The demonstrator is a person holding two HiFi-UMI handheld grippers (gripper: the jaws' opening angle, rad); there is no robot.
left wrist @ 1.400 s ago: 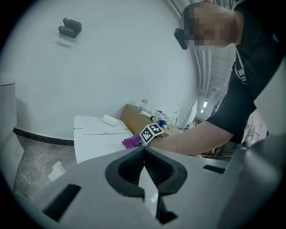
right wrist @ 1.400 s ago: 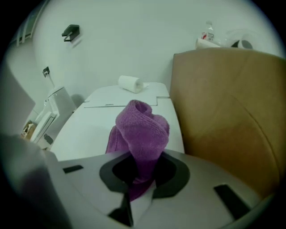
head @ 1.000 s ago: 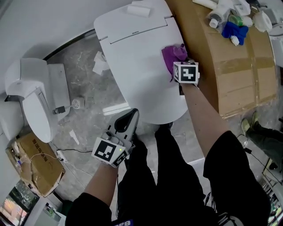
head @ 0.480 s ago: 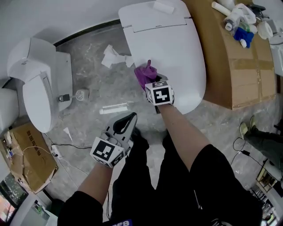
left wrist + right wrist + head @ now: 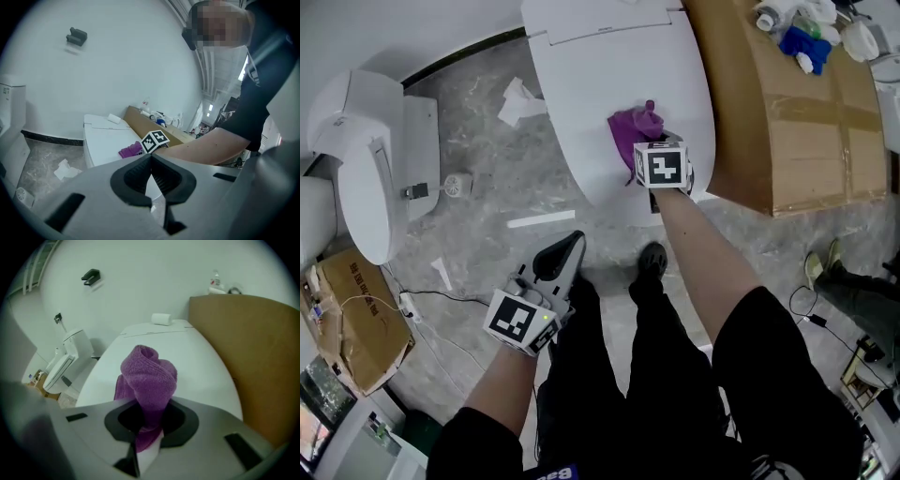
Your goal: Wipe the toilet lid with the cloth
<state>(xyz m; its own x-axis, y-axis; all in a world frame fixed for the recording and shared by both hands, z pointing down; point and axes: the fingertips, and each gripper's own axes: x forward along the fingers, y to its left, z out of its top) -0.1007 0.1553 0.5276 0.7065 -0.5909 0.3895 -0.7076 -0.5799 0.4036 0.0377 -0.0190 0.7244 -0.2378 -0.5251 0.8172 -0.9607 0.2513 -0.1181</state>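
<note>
A crumpled purple terry cloth (image 5: 149,376) is being gripped by the right claw (image 5: 149,420). Its jaws are being kept closed on the cloth's lower folds, while the bunched upper part is sticking up beyond them. In the head view the cloth (image 5: 636,125) is being held against the closed white plastic toilet lid (image 5: 600,84), on the lid's right-hand half and nearer its front edge than its hinge. The right claw (image 5: 643,146) is being pointed steeply down at it. The left claw (image 5: 565,251) is being held well apart from the toilet, over the grey marbled floor (image 5: 487,234) and beside the person's black trousers. In the left gripper view the left claw (image 5: 151,174) is being kept closed, jaw against jaw, with nothing between them. A large brown cardboard box (image 5: 787,122) is standing just beside the lid's right edge, crumpled white paper (image 5: 517,101) is lying on the floor near its left edge, and a second white toilet (image 5: 366,169) is standing well apart at the left.
</note>
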